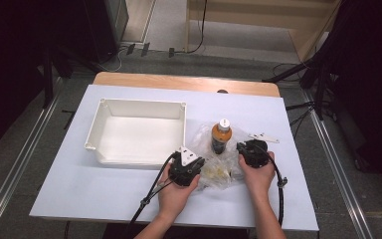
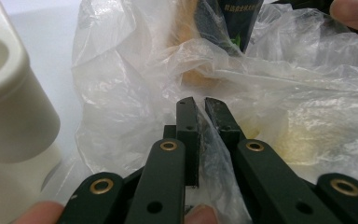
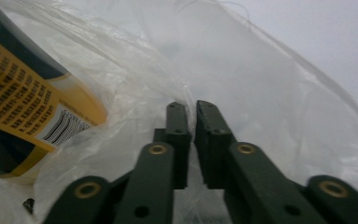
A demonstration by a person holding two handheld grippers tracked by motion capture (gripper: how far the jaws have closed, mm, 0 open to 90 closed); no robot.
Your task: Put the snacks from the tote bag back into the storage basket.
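Pinching the clear plastic bag (image 1: 214, 167) from both sides, the two grippers sit close together on the bench (image 1: 79, 189). The left gripper (image 2: 199, 116) has its jaws pressed together on a fold of the bag, just beside the near corner of the white tray (image 1: 139, 129). The right gripper (image 3: 190, 122) also has its jaws nearly together, and a thin bit of the bag seems to be caught between them, though the film is so clear that it is hard to be sure.

An orange bottle (image 1: 221, 137) stands inside the bag, to the right of the tray and a little behind the grippers. Something pale yellow (image 1: 219, 172) lies in the bag too, near the tray's front edge.

The step looks like pulling the bag open. To do it well, both hands should hold only one layer each and pull gently apart, away from each other. A hard tug could tear the thin film or tip the bottle over. Keep the pull low and slow.
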